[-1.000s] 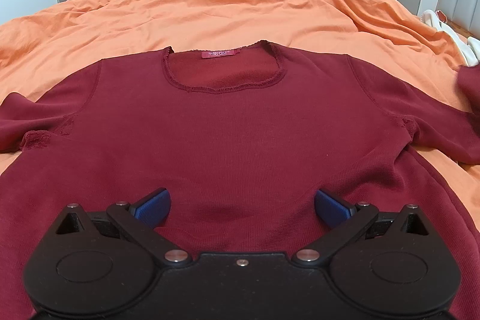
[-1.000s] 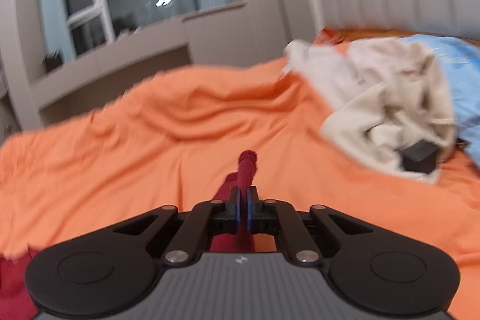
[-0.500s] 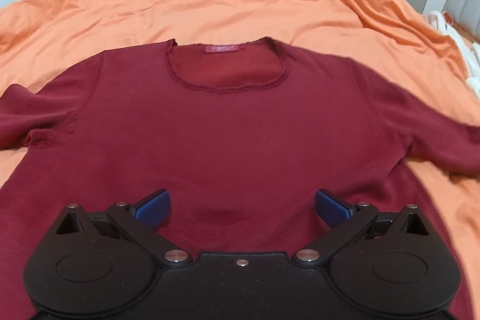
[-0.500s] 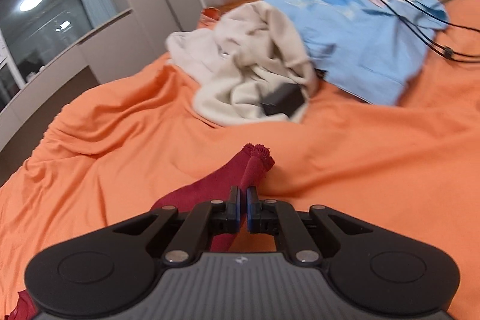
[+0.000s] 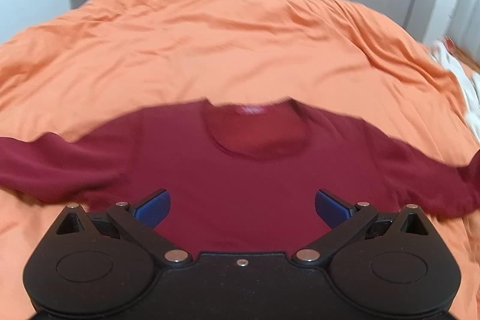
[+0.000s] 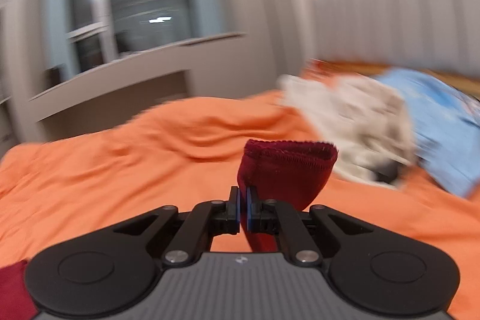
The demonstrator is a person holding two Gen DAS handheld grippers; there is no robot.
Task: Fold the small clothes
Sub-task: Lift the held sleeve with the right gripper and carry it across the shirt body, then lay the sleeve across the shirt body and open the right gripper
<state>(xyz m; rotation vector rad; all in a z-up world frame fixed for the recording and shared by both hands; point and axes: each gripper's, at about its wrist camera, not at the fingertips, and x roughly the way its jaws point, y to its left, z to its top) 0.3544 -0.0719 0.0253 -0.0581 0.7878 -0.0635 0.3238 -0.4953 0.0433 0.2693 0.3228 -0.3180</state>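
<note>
Maroon top [image 5: 240, 170]: soft, light, limp knit. Right tool [image 6: 243, 204] clenched on sleeve cuff [image 6: 288, 167]; left tool [image 5: 242, 207] released. Grip hems, cuffs.

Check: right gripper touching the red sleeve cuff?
Touching. The right wrist view shows the right gripper with its jaws shut on the maroon sleeve cuff, fabric pinched between the blue pads and the cuff lifted above the orange bedspread.

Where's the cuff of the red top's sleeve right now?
In the right wrist view the sleeve cuff is pinched in the right gripper, lifted above the orange bedspread, with the cream clothes pile just beyond it to the right.
</note>
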